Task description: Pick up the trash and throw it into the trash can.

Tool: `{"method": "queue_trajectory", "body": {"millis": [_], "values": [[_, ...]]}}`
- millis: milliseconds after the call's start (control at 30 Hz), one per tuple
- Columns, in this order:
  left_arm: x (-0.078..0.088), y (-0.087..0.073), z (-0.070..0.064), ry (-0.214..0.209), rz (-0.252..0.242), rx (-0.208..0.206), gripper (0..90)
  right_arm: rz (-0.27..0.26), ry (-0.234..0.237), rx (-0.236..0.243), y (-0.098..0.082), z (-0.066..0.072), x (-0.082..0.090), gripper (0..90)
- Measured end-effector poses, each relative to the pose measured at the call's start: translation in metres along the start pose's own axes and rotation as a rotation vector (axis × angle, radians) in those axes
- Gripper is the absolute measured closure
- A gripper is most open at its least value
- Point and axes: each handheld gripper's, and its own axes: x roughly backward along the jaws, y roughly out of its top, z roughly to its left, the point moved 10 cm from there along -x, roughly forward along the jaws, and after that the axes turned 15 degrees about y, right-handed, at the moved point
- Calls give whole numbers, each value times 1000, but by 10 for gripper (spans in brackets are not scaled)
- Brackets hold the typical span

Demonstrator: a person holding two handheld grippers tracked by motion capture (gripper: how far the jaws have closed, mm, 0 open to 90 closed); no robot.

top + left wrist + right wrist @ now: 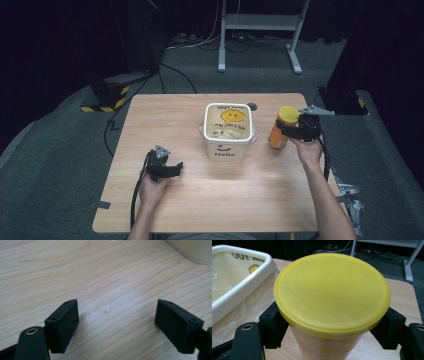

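On the tabletop (165, 115), the largest thing is a white bin (227, 131) near the middle, open at the top and lined with a clear bag. Just right of it, apart from its wall, is an orange can (279, 131) with a yellow lid (332, 291); its long axis runs upright, tilted slightly, lid end up. The right tool (292, 131) comes at it from the right, pointing left toward the bin, and its jaws clamp the can's body just under the lid. The bin lies to the can's left, so I judge the coming move a short carry leftward over the rim. The left tool (172, 169) rests near the front left, jaws wide apart and holding nothing, farther from the can.
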Motion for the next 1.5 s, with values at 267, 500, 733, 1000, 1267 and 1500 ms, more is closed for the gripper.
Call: {"method": "queue_trajectory", "body": {"millis": [267,500,733,1000,1267,1500], "values": [[0,0,0,0,-1,-1,197,-17,41,30,20,17,12,241],[0,0,0,0,0,0,197,-28,79,61,38,32,20,241],[0,0,0,0,0,0,197,-29,109,105,55,47,24,241],[0,0,0,0,1,-2,197,-34,125,143,71,60,24,242],[0,0,0,0,1,-1,197,-57,154,159,87,73,27,242],[0,0,0,0,0,-2,197,-65,184,167,97,83,27,242]]}}
